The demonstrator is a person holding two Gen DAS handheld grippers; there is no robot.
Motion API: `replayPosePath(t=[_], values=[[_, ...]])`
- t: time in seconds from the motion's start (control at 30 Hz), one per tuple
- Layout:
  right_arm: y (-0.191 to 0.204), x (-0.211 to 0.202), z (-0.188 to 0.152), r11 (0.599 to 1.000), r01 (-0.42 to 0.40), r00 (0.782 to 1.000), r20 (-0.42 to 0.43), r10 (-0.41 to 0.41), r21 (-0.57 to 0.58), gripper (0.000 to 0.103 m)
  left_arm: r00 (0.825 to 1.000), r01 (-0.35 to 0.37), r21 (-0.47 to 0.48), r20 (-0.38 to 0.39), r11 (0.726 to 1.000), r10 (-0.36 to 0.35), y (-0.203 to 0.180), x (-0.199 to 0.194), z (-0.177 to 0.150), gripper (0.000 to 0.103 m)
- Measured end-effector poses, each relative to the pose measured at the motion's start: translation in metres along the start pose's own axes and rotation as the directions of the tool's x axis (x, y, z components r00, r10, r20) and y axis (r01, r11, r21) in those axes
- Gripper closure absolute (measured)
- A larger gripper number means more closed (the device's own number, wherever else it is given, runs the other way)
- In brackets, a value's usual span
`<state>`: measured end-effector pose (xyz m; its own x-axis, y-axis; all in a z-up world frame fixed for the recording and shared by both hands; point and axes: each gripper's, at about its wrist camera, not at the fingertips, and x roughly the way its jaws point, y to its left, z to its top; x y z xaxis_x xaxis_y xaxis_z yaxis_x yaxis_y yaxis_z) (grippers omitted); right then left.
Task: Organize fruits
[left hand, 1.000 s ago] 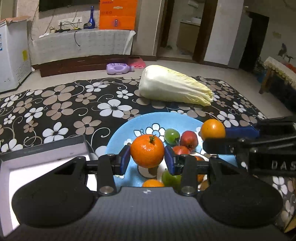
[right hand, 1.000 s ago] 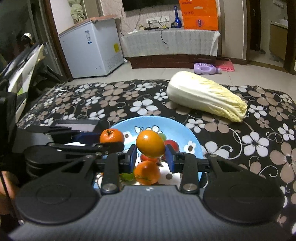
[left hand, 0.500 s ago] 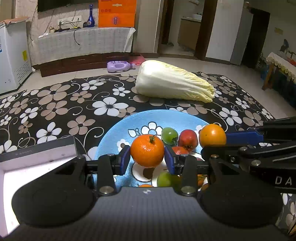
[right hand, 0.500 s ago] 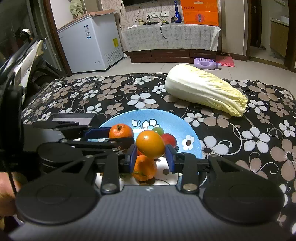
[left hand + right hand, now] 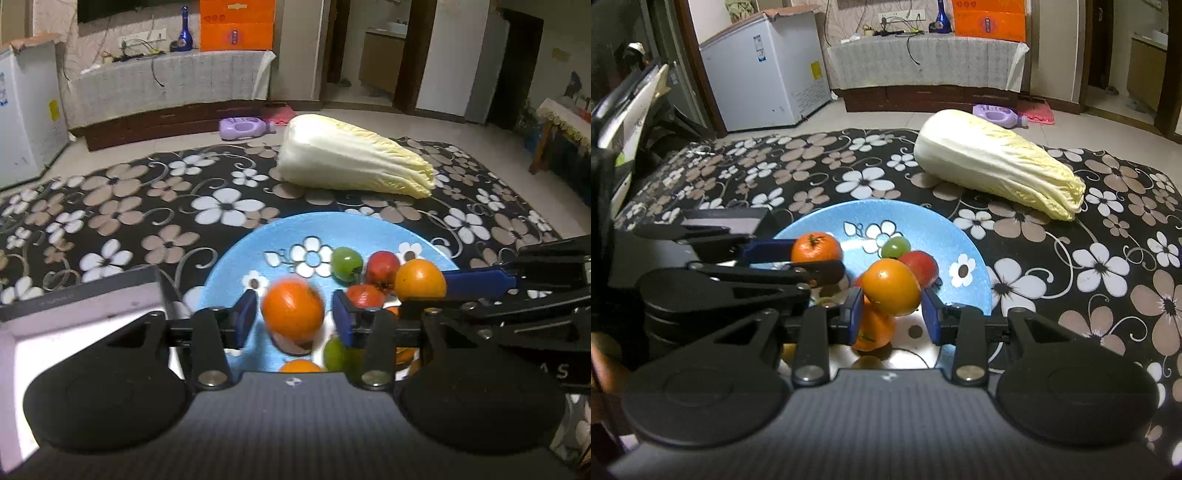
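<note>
Over the blue plate point(image 5: 236, 258), the left gripper point(image 5: 293, 319) jaws have just been opening, releasing a blurred tangerine point(image 5: 291, 310), while the right gripper point(image 5: 892, 314) jaws clasp an orange point(image 5: 892, 286), probably next to drop.

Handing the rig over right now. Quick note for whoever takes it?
Left gripper: fingers have just been opening; the stemmed orange mandarin is between them, blurred, pads off it, over the blue flowered plate.
Right gripper: shut on a smooth round orange fruit, above the same plate.
Done: a green round fruit, a red round fruit and others lie on the plate.
Left: release the right one there, probably.
</note>
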<state>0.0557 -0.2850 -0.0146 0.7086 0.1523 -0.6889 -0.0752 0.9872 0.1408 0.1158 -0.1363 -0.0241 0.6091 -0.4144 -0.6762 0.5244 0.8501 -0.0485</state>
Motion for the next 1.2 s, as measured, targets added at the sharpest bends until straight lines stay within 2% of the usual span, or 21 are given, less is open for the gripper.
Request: replayPosePath(t=[0.07,0.1,0.17,0.3,0.37,0.47,0.53,0.6,0.67,0.73,0.9,0.97,1.13,1.2], values=[[-0.001,-0.002,0.000,1.000,-0.007,1.000,0.009,0.007,0.004,0.065,0.998,-0.067,0.034,0.019,0.997,0.067,-0.002,-0.005,-0.001,0.022],[-0.001,-0.005,0.000,1.000,-0.014,1.000,0.023,0.014,0.006,0.064,0.995,-0.099,0.049,0.030,0.994,0.098,-0.003,-0.009,-0.002,0.018],[-0.001,-0.009,-0.002,0.999,-0.037,0.998,0.046,0.037,0.004,0.059,0.992,-0.124,0.046,0.039,0.991,0.122,-0.003,-0.016,-0.002,0.015],[-0.004,-0.021,-0.007,0.999,-0.009,0.998,0.061,0.007,0.036,0.059,0.985,-0.157,0.015,0.072,0.988,0.155,-0.004,-0.043,-0.007,0.004],[-0.005,-0.034,-0.009,0.998,-0.012,0.997,0.078,0.007,0.058,0.059,0.969,-0.227,0.032,0.112,0.973,0.222,-0.011,-0.058,-0.010,0.002],[-0.002,-0.061,-0.021,0.998,-0.002,0.995,0.101,-0.005,0.065,0.059,0.927,-0.344,0.092,0.193,0.934,0.323,-0.028,-0.080,-0.017,0.001],[-0.001,-0.077,-0.034,0.996,-0.004,0.996,0.091,-0.004,0.085,0.059,0.904,-0.388,0.119,0.243,0.914,0.352,-0.043,-0.095,-0.023,0.000],[-0.001,-0.087,-0.045,0.994,0.002,0.997,0.078,-0.011,0.107,0.059,0.896,-0.369,0.091,0.298,0.925,0.328,-0.052,-0.117,-0.028,0.000],[0.000,-0.096,-0.052,0.992,0.011,0.997,0.074,-0.020,0.126,0.059,0.902,-0.300,0.025,0.334,0.954,0.275,-0.056,-0.143,-0.033,0.000],[0.001,-0.103,-0.059,0.990,0.008,0.998,0.068,-0.018,0.138,0.059,0.902,-0.254,-0.038,0.352,0.967,0.250,-0.058,-0.162,-0.037,0.000],[0.010,-0.105,-0.070,0.993,0.000,1.000,0.028,-0.003,0.122,0.059,0.871,-0.270,-0.168,0.378,0.948,0.315,-0.070,-0.191,-0.049,0.000],[0.012,-0.103,-0.070,0.994,-0.005,1.000,0.019,0.003,0.109,0.059,0.883,-0.225,-0.224,0.365,0.948,0.295,-0.070,-0.196,-0.054,0.000],[0.010,-0.094,-0.071,0.993,-0.001,1.000,-0.013,0.003,0.122,0.059,0.937,-0.141,-0.219,0.285,0.965,0.201,-0.069,-0.185,-0.051,0.000],[0.011,-0.089,-0.072,0.994,0.001,0.999,-0.037,0.003,0.111,0.059,0.946,-0.124,-0.237,0.265,0.964,0.187,-0.068,-0.178,-0.051,0.000]])
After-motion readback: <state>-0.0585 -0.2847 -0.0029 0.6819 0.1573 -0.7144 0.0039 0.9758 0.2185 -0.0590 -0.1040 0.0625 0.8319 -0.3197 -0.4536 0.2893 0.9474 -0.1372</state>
